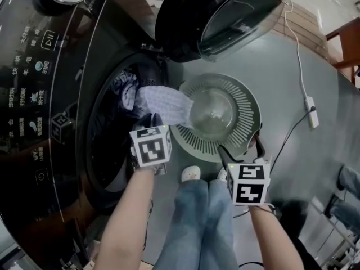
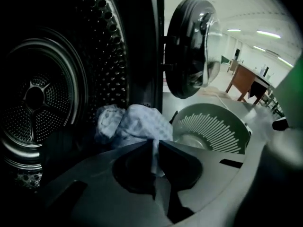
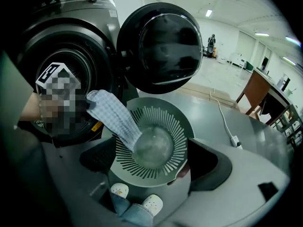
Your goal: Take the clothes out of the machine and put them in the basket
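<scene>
Jaws of left gripper (image 2: 155, 145) clamp the checked cloth (image 1: 164, 104) — stretched from drum (image 2: 42, 103) toward basket (image 1: 246, 103) — right gripper's (image 3: 151, 159) gape wide.

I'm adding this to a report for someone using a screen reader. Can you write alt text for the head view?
The left gripper, fingers shut on a pale checked cloth, holds it stretched from the drum of the open washing machine to the green basket on the floor. The right gripper hangs open by the basket's near rim.

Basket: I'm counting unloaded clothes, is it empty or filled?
Empty: the basket shows a bare bottom. Only the checked cloth, pinched in the left gripper, hangs over it.
</scene>
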Demonstrator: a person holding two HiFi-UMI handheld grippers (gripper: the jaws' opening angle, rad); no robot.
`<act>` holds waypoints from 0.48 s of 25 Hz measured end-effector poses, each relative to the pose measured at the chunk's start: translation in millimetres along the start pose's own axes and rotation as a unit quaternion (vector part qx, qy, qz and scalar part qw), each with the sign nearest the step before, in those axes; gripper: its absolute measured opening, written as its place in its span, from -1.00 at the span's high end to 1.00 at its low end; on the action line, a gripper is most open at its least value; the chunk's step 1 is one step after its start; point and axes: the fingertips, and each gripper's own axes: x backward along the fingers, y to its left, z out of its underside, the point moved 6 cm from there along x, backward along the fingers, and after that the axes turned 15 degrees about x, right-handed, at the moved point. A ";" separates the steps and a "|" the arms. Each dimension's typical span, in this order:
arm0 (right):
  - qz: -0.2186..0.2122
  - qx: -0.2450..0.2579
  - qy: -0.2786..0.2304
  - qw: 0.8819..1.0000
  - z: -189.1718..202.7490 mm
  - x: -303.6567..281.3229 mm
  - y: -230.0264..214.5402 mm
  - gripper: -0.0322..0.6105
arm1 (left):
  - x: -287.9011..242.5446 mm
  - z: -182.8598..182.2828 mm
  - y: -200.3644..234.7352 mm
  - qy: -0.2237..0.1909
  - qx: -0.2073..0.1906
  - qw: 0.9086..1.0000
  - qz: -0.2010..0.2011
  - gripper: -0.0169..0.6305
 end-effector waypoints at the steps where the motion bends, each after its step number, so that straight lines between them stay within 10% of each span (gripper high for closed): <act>1: 0.001 -0.003 -0.001 1.000 1.4 2.1 -1.1 -0.56 | 3.0 1.8 -7.6 0.000 -0.002 1.000 0.011 0.88; 12: 0.019 -0.037 -0.001 0.999 25.8 17.5 -14.2 -0.55 | 34.5 8.8 -89.6 -0.014 -0.006 0.985 0.172 0.88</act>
